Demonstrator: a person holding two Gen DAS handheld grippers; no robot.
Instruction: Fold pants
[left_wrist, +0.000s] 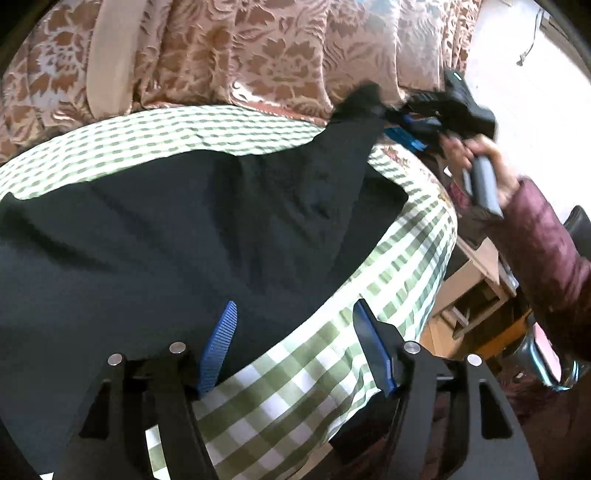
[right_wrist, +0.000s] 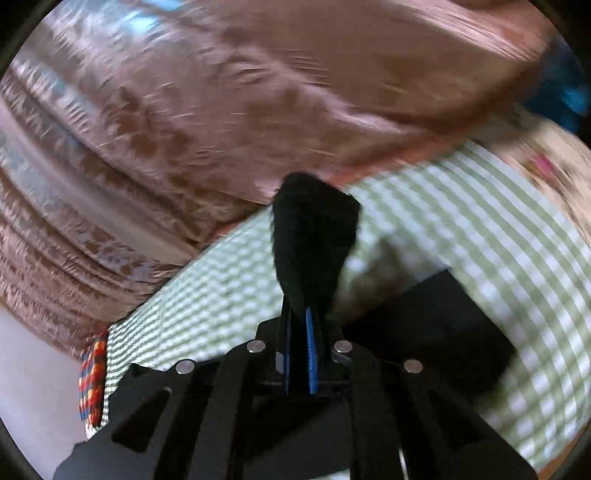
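Note:
Black pants (left_wrist: 177, 229) lie spread on a green-and-white checked cloth (left_wrist: 295, 387). My left gripper (left_wrist: 295, 332) is open over the near edge of the pants, its blue left pad (left_wrist: 218, 347) above the fabric. My right gripper (left_wrist: 391, 114) is shut on a far corner of the pants and lifts it above the cloth. In the right wrist view the pinched black fabric (right_wrist: 314, 236) bunches up out of the shut right gripper (right_wrist: 300, 314), and more of the pants (right_wrist: 436, 325) hangs below to the right.
A brown floral bedspread (left_wrist: 240, 51) rises behind the checked cloth and fills the upper part of the right wrist view (right_wrist: 221, 92). A wooden stool or shelf (left_wrist: 476, 295) stands off the right edge. A bright patterned item (right_wrist: 92, 376) lies at the cloth's left edge.

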